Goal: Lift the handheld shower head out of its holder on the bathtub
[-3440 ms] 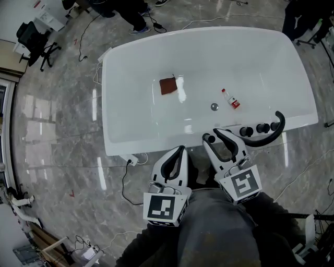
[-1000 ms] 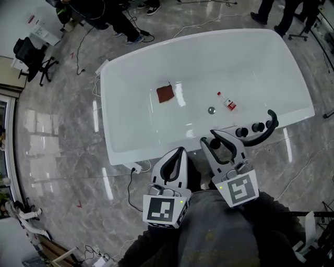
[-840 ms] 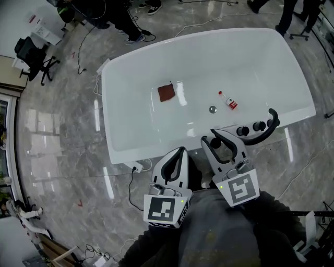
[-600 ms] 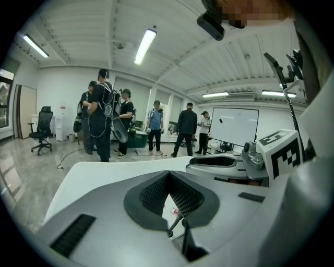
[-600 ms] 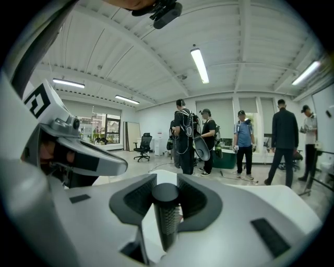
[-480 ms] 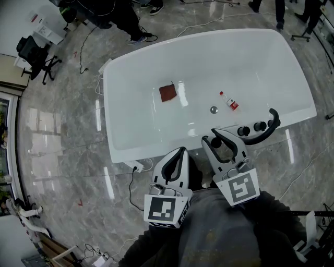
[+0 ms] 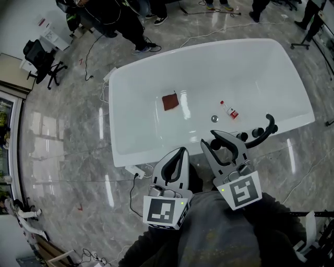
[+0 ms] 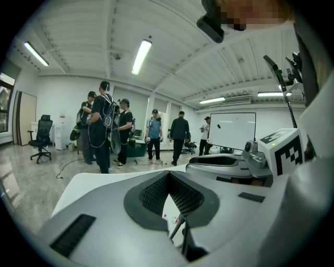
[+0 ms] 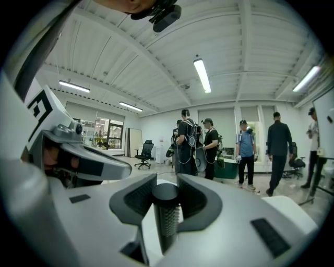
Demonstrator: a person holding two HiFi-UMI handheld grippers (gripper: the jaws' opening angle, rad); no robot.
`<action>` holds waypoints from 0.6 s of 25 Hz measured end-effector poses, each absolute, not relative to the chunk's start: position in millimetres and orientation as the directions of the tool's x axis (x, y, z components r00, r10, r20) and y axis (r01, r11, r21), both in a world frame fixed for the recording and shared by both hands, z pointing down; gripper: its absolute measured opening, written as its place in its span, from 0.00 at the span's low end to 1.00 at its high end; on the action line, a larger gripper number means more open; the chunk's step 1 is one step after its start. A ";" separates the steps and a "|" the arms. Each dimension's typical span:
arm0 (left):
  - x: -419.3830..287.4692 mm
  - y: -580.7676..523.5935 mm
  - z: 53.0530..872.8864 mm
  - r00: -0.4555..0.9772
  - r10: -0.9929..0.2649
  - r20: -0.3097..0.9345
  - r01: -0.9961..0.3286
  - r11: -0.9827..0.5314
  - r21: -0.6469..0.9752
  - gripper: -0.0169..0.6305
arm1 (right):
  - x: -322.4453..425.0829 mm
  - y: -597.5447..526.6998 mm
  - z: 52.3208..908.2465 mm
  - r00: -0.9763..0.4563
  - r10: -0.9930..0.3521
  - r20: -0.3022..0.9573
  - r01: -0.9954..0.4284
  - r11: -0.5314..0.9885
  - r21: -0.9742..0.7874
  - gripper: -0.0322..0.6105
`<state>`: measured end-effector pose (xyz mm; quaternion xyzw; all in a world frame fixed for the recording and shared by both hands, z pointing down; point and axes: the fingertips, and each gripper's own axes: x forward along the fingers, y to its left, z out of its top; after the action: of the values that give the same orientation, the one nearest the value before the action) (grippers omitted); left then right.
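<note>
Right gripper (image 9: 167, 183) pinches the black handheld shower head (image 7: 215, 145), which stands upright at the bathtub's (image 7: 156, 148) near rim. Left gripper (image 8: 168, 177) is pressed together, empty. Probably rigid, smooth and light: hold the cylindrical handle firmly.

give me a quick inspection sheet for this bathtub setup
surface: white bathtub on a grey marble floor
job's things: black handheld shower head upright at the tub's near rim, beside the black faucet
clutter: brown cloth and small bottle lying inside the tub
grippers: right gripper closed on the shower head; left gripper shut and empty, short of the tub
cables: white cable on the floor by the tub's near-left corner
surroundings: people standing beyond the tub; office chair at far left
</note>
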<state>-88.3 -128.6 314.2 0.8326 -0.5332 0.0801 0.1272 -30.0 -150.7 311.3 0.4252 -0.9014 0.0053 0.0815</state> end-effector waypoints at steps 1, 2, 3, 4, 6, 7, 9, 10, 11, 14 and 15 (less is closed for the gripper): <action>-88.1 -128.0 308.3 0.417 -0.872 0.256 -0.909 -0.399 0.123 0.03 | -29.9 -149.6 303.9 -0.629 -0.765 0.137 -0.766 0.640 0.062 0.24; -87.7 -127.3 302.6 0.415 -0.876 0.244 -0.910 -0.398 0.119 0.03 | -29.8 -148.4 297.1 -0.633 -0.764 0.125 -0.764 0.642 0.064 0.24; -87.1 -126.3 297.4 0.414 -0.880 0.233 -0.910 -0.398 0.116 0.03 | -29.5 -147.0 290.9 -0.636 -0.763 0.114 -0.761 0.645 0.066 0.24; -86.1 -125.2 292.7 0.413 -0.883 0.223 -0.911 -0.398 0.112 0.03 | -29.1 -145.7 285.4 -0.641 -0.761 0.102 -0.759 0.648 0.068 0.24; -84.0 -123.8 284.3 0.413 -0.888 0.202 -0.911 -0.400 0.102 0.03 | -28.7 -143.4 275.3 -0.649 -0.757 0.078 -0.754 0.653 0.070 0.24; -83.0 -123.1 280.0 0.413 -0.890 0.192 -0.911 -0.401 0.097 0.03 | -28.5 -141.9 270.2 -0.653 -0.754 0.067 -0.751 0.656 0.070 0.24; -81.1 -121.5 269.6 0.412 -0.896 0.169 -0.911 -0.402 0.089 0.03 | -27.9 -137.6 257.4 -0.663 -0.747 0.046 -0.744 0.665 0.070 0.24; -79.7 -120.8 263.4 0.411 -0.898 0.155 -0.912 -0.402 0.085 0.03 | -27.1 -135.4 249.7 -0.669 -0.743 0.034 -0.739 0.669 0.071 0.24; -77.6 -120.4 257.0 0.410 -0.901 0.142 -0.912 -0.403 0.079 0.03 | -25.8 -133.5 241.5 -0.674 -0.738 0.020 -0.735 0.674 0.072 0.24; -68.0 -119.2 241.2 0.408 -0.907 0.108 -0.913 -0.404 0.062 0.03 | -18.4 -127.9 218.9 -0.689 -0.724 -0.025 -0.724 0.686 0.079 0.24; -66.1 -119.2 237.3 0.407 -0.908 0.098 -0.913 -0.403 0.056 0.03 | -16.6 -126.5 213.1 -0.693 -0.720 -0.037 -0.720 0.689 0.081 0.24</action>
<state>-66.1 -119.2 237.3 0.8372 -0.5439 0.0258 0.0504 -16.6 -126.5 213.1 0.3918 -0.9190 -0.0447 -0.0010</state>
